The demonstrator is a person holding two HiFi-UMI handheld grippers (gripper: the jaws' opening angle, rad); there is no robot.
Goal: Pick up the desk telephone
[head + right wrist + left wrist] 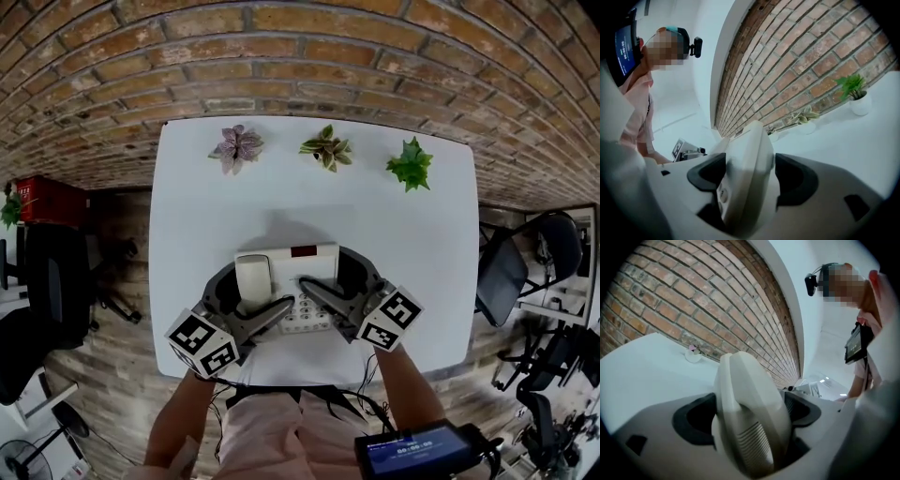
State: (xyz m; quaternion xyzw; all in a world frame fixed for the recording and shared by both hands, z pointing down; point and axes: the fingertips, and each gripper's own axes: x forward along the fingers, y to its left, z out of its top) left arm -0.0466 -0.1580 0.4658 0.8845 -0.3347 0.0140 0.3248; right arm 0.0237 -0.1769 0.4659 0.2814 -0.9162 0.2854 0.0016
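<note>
Left gripper (749, 412) and right gripper (751, 178) each clamp one side of the desk telephone (286, 262), located at the middle of the table's (412, 253) near edge. Grasp judged complete; clearance from the tabletop cannot be confirmed, so the lift remains outstanding.

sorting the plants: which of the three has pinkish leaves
The leftmost plant in the head view; the middle plant is cream-and-green, the rightmost plant plain green.

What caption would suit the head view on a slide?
Left gripper and right gripper clamp a white desk telephone over a white table; three potted plants line the far edge.
</note>
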